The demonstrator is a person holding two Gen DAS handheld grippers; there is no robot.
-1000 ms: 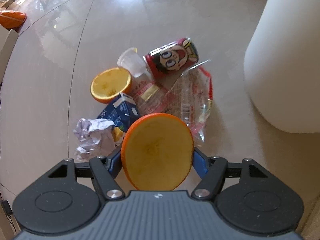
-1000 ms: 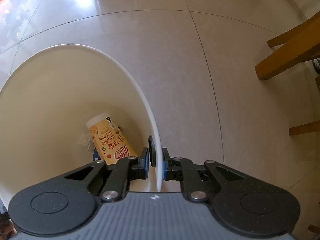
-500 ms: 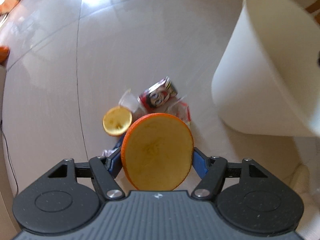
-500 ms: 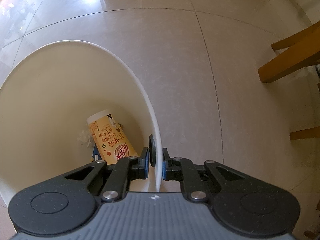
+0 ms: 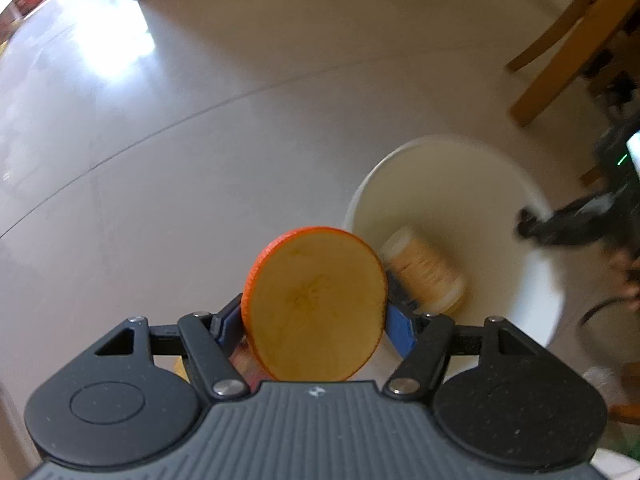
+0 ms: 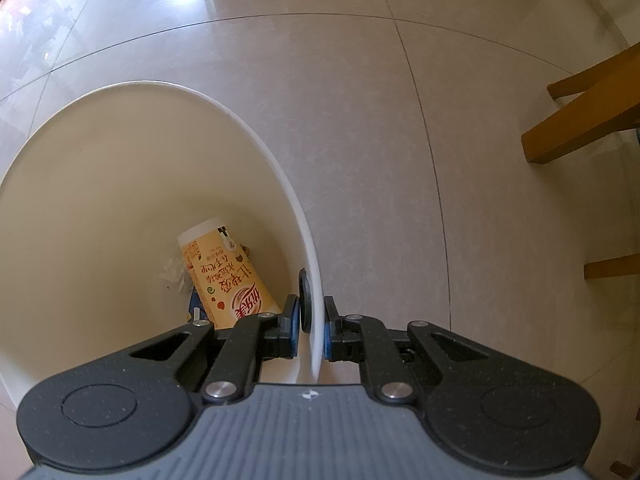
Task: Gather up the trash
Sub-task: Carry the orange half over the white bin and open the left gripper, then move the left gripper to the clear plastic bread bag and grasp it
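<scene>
Orange half (image 5: 316,308) is clamped cut-face-up in my left gripper (image 5: 316,322), near-left of the white bin (image 5: 452,216) whose rim my right gripper (image 6: 311,322) pinches, so I'd carry it fully over the opening before releasing.

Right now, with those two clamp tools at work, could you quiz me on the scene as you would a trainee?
1. True or false: the left gripper holds an orange half.
2. What does the right gripper clamp? A) a chair leg B) the white bin's rim C) a can
3. Fill in: a yellow ____ lies inside the bin.

Key: 1 true, its cut face towards the camera. 2 B, one finger inside the wall, one outside. 3 cup, lying on its side on the bottom.
</scene>
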